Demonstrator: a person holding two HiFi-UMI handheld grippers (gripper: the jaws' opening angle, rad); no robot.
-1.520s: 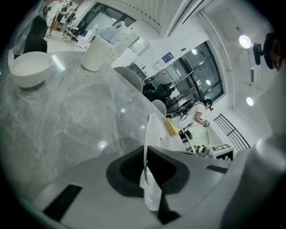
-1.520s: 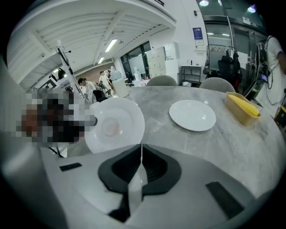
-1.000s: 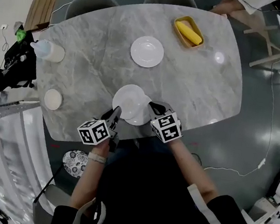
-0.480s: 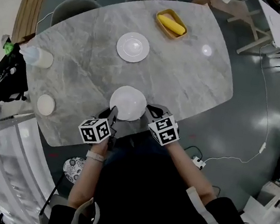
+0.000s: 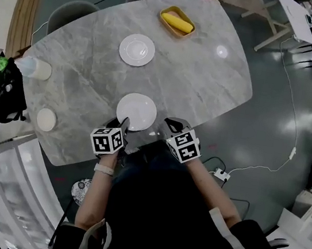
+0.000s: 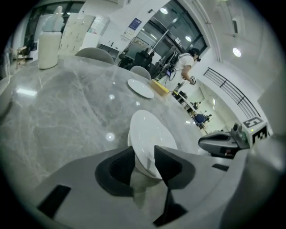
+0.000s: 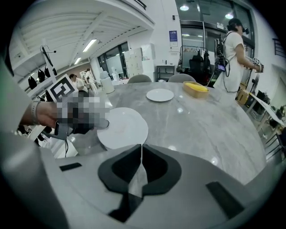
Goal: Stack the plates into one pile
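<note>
A white plate pile (image 5: 137,112) lies near the table's front edge. A second white plate (image 5: 137,50) sits farther back. My left gripper (image 5: 123,126) is at the pile's near left rim. In the left gripper view the rim (image 6: 147,132) stands between the jaws of the left gripper (image 6: 144,152). They have just been opening and show a gap on the left side. My right gripper (image 5: 168,122) is shut on nothing, just right of the pile (image 7: 125,127). The right gripper view shows the right gripper (image 7: 141,151) with its jaws meeting.
A yellow tray (image 5: 177,22) with a yellow item stands at the table's far side, with two grey chairs (image 5: 74,10) beyond it. A white bottle (image 5: 34,67) and a small white disc (image 5: 46,119) sit at the left edge. A person stands in the room beyond (image 7: 234,42).
Two overlapping plates near the front edge now lie as one pile. The right gripper has drawn back off the rim to the right. The left gripper has sunk and rolled at the rim.
</note>
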